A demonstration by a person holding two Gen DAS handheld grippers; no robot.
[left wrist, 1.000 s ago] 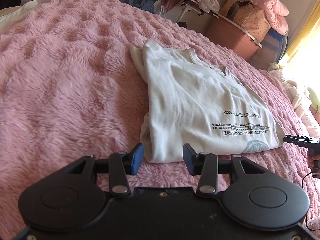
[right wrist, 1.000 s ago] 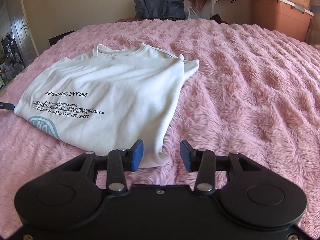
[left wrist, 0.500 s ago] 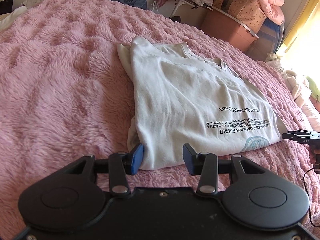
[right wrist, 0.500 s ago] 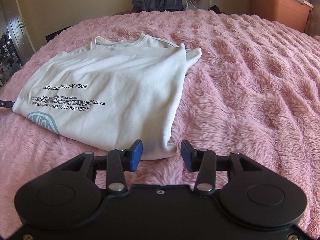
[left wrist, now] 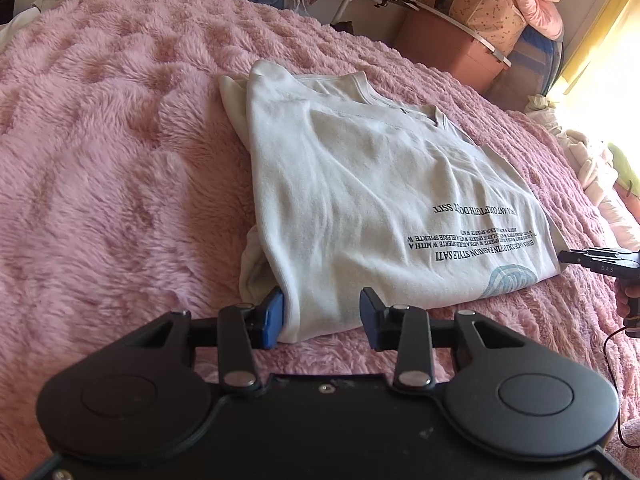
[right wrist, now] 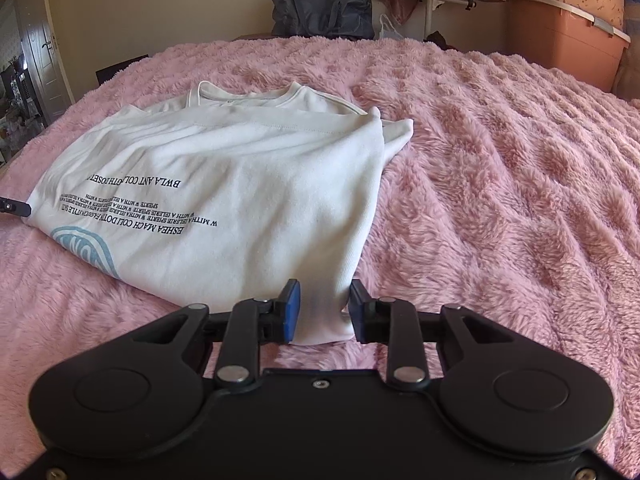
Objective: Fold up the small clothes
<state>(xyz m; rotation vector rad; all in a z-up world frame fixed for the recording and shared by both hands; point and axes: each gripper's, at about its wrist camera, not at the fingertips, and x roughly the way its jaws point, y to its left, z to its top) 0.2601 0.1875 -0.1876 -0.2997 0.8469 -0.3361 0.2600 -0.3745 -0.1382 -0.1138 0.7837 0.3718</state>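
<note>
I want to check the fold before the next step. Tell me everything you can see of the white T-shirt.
The white T-shirt lies flat on the fluffy pink blanket, sides folded in, ribbed neckline at the far end, soft knit cloth faintly creased. Black lettering and a light-blue round print face up near the hem. The right gripper has just closed on one near corner. The left gripper has been closing around the other, one pad against the cloth, the other apart.

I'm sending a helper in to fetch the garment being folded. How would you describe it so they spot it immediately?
On the fluffy pink blanket covering the bed lies one folded white T-shirt. Upside-down black lettering and a light blue round logo near its hem distinguish it from the clothes piled beyond the bed.
</note>
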